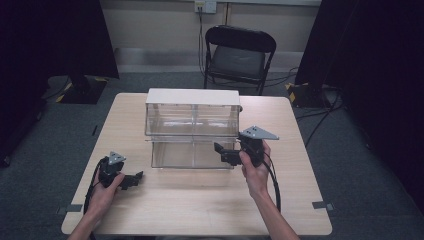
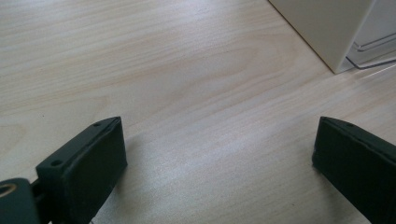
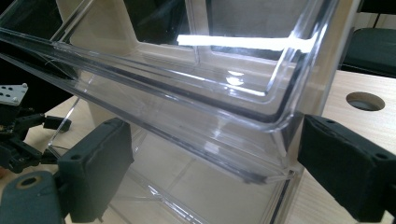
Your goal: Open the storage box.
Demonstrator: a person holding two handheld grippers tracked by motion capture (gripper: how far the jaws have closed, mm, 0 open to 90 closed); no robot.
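On table [image 1: 200,200], clear bin [image 1: 192,131] long axis crosswise, right gripper [image 1: 226,152] wide at front, left gripper [image 1: 131,180] wide.

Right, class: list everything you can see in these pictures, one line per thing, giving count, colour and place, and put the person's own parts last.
Table: one, light wood, centre of the room.
Storage box: one, clear plastic with a cream top and sides, two tiers, at the table's middle.
Hole in the tabletop: one, round, beside the box.
Chair: one, black, folding, behind the table.
Curtains: black, both sides of the room.
Wall socket: one, on the back wall.
Left tongs: one, black, open, low over bare tabletop at front left.
Right tongs: one, black, open, at the box's right front corner.
Hands: two, one holding each tongs.
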